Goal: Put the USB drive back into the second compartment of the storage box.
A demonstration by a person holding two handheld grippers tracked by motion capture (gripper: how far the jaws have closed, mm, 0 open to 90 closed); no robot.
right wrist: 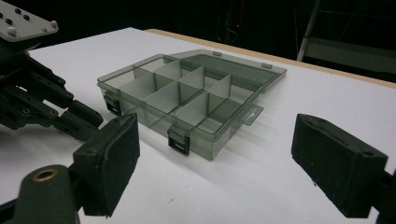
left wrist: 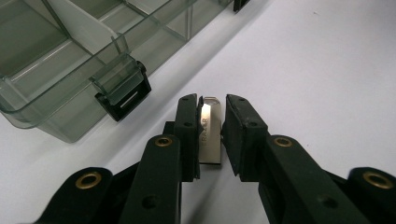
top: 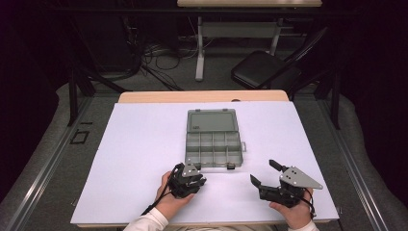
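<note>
Pinched between the black fingers (left wrist: 187,135) of the left gripper (left wrist: 211,133), at the centre of the left gripper view, was a small silver metal piece (left wrist: 209,133) with lettering on its face, held upright just over the white table cover (left wrist: 317,70). Beside it, in the upper left of that frame, sat the near corner of a smoky clear compartment box (left wrist: 60,60) with a black latch (left wrist: 123,100). In the high view the left gripper (top: 191,177) lay low and centre, its tips close against the front edge of the open box (top: 214,139), whose lid lay back flat. The right gripper (top: 264,175), at lower right, had its fingers (right wrist: 109,163) spread wide apart with only bare cover between them. A folding chair (top: 262,67) stood beyond the table.
</note>
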